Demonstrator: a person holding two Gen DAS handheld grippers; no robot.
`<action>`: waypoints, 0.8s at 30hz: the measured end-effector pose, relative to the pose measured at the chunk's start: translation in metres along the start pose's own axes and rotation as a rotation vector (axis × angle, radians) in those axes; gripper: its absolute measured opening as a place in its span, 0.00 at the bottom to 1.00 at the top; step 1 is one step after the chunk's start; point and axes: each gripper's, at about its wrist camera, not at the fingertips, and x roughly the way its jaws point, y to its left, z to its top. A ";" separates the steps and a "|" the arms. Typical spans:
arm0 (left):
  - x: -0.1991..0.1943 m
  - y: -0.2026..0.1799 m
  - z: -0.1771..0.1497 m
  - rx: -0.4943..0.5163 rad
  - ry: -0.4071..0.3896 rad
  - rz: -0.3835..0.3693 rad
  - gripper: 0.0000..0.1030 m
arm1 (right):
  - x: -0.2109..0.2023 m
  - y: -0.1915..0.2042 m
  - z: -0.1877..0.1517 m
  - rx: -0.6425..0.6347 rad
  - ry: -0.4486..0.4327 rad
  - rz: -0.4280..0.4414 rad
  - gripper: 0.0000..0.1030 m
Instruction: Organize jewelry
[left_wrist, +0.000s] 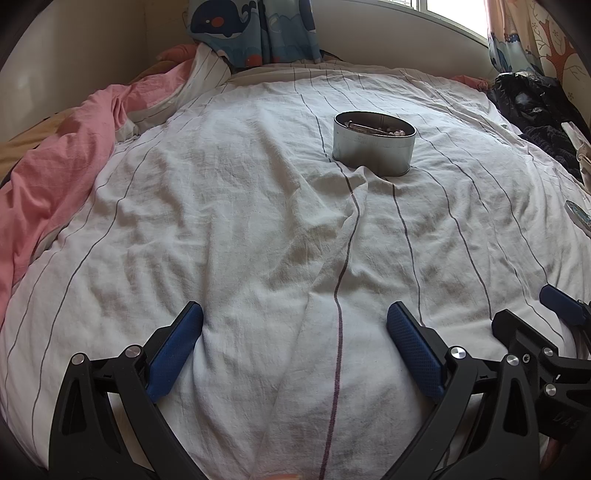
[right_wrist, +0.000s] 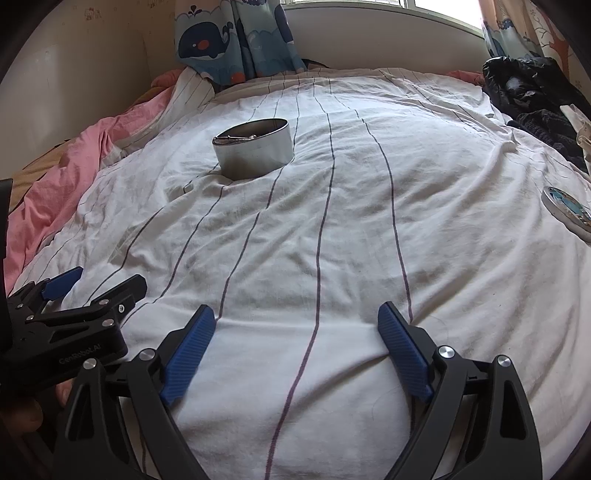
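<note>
The round metal tin (left_wrist: 373, 144) sits on the striped white bedsheet (left_wrist: 240, 229) well ahead of both pairs of fingers, beyond the left gripper's (left_wrist: 294, 341) right finger and beyond the right gripper's (right_wrist: 295, 341) left finger. Inside it lie small jewelry pieces (left_wrist: 384, 128): beads and a thin metal bar, too small to tell further. They are probably light, slippery and easily tangled, so pinching a single strand or bar at its middle seems best. The tin itself looks stiff, smooth and light; its thin rim offers a hold. Both grippers stand spread wide, holding nothing. A decorated round lid (right_wrist: 567, 212) lies far right of the right fingers.
</note>
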 end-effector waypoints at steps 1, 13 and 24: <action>0.000 0.000 0.000 0.000 0.000 0.000 0.93 | 0.000 0.000 0.000 0.000 -0.001 0.001 0.84; 0.001 0.000 0.000 -0.001 0.001 -0.001 0.93 | 0.000 0.001 0.000 0.000 0.000 0.000 0.84; 0.000 -0.001 0.000 0.000 0.005 0.001 0.93 | 0.000 0.001 0.000 -0.001 0.003 -0.001 0.85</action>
